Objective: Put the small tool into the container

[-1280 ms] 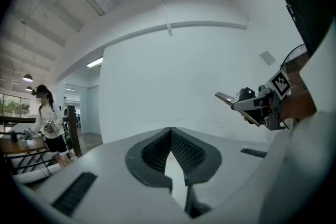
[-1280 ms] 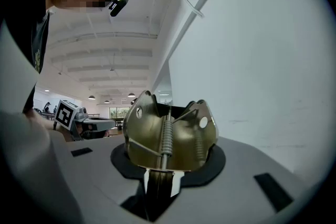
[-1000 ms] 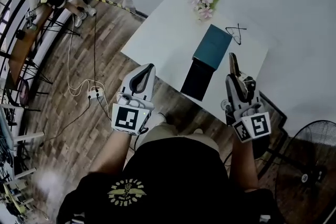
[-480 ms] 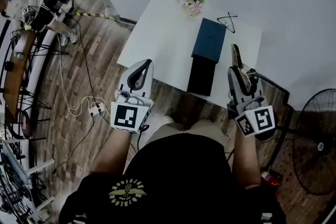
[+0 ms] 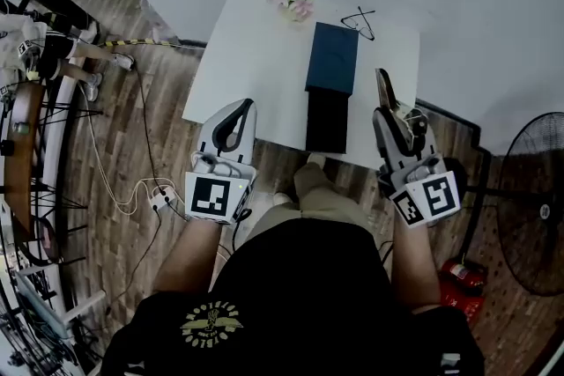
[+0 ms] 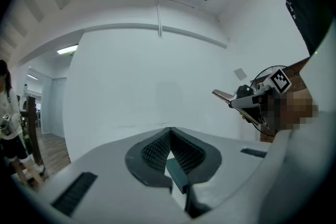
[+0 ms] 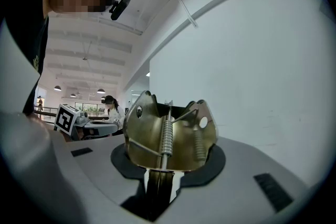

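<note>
White bench (image 5: 256, 57), wood floor: carry step, right gripper (image 5: 394, 119) pinching brass spring-clamp tool (image 5: 385, 88), dark blue rectangular box (image 5: 332, 57) at its 11 o'clock, left gripper (image 5: 240, 112) pressed together, empty; next, probably reach over box, release.

The person is holding both arms out in front of the torso, left forearm (image 5: 189, 255) and right forearm (image 5: 412, 264) running roughly side by side. The left tool (image 5: 247, 106) is pointing level, its jaws resting together with nothing pinched between the pads. The right tool (image 5: 392, 112) is also pointing level, its jaws clamping a brass spring clip (image 7: 168, 134) that is sticking out past the fingertips.
</note>
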Tool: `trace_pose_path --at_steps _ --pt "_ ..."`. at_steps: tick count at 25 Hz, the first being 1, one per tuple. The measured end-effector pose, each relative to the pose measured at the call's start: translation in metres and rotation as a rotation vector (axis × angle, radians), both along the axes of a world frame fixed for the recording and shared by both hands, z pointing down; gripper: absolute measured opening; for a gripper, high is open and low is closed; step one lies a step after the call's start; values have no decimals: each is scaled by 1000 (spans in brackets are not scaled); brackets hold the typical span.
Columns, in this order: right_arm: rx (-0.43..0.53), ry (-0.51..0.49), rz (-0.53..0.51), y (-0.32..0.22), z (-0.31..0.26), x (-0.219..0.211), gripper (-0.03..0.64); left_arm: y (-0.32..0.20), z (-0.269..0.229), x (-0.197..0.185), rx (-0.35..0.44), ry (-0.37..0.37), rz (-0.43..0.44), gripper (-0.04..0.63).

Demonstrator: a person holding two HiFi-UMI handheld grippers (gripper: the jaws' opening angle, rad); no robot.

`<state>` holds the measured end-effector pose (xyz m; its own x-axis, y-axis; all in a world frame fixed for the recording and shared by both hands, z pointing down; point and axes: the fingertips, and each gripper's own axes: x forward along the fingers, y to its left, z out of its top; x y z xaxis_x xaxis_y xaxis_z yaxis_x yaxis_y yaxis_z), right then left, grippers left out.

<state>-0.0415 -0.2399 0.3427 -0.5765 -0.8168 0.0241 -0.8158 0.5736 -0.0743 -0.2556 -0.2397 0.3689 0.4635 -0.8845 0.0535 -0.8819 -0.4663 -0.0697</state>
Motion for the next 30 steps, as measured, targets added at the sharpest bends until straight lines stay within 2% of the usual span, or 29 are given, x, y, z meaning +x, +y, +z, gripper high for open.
trace_pose_path --at_steps 12,18,23,30 --pt "-38 -32 -74 -31 17 -25 117 -19 4 -13 -26 -33 -30 6" --pt "-48 -32 -100 -51 25 -30 117 -35 7 -6 -19 -42 -20 6" --pt "-73 -23 -109 -63 36 -28 117 -45 12 0 -43 -52 -22 6" --pt "-145 -6 -119 -83 71 -26 117 -65 29 9 -52 -36 -23 6"
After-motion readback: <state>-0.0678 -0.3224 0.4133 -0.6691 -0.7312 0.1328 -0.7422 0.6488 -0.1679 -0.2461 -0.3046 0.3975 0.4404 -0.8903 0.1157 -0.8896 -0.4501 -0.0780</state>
